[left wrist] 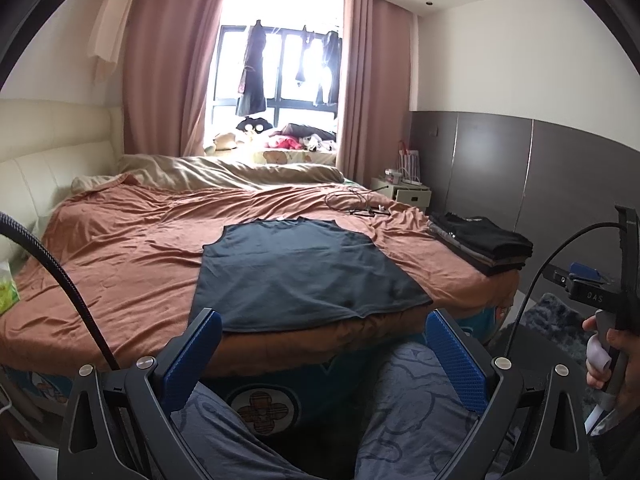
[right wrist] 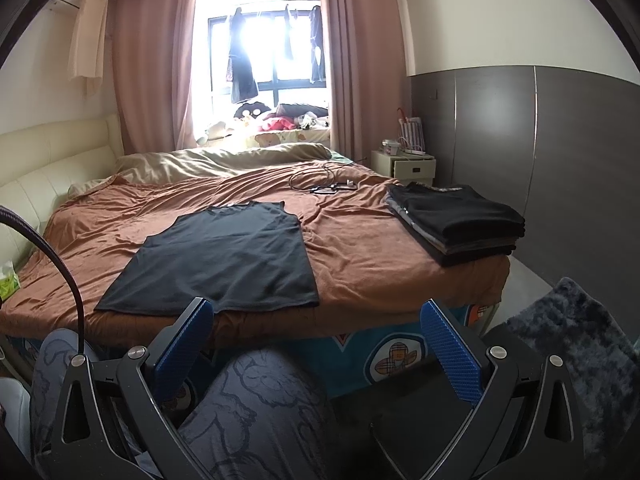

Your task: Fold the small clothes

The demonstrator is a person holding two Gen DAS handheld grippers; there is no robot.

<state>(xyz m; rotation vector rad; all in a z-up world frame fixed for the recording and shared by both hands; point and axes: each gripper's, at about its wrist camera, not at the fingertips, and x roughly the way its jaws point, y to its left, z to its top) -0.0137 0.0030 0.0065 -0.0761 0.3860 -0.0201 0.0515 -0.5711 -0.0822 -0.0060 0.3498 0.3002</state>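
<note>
A dark sleeveless top (left wrist: 296, 272) (right wrist: 224, 260) lies flat and spread out on the brown bedspread (left wrist: 132, 256) (right wrist: 360, 248), hem toward the near edge of the bed. My left gripper (left wrist: 324, 324) hangs open just short of the bed edge, below the hem, with nothing between its blue pads. My right gripper (right wrist: 316, 316) is open too, held off the bed edge to the right of the hem and touching nothing. In the left wrist view a hand (left wrist: 612, 356) holds the right gripper's handle at the far right.
A stack of folded dark clothes (left wrist: 484, 244) (right wrist: 460, 220) sits at the bed's right corner. Cables and a phone (right wrist: 332, 186) lie farther back. A person's patterned trouser legs (right wrist: 256, 408) stand against the bed. A grey rug (right wrist: 580, 348) and nightstand (right wrist: 404, 162) are on the right.
</note>
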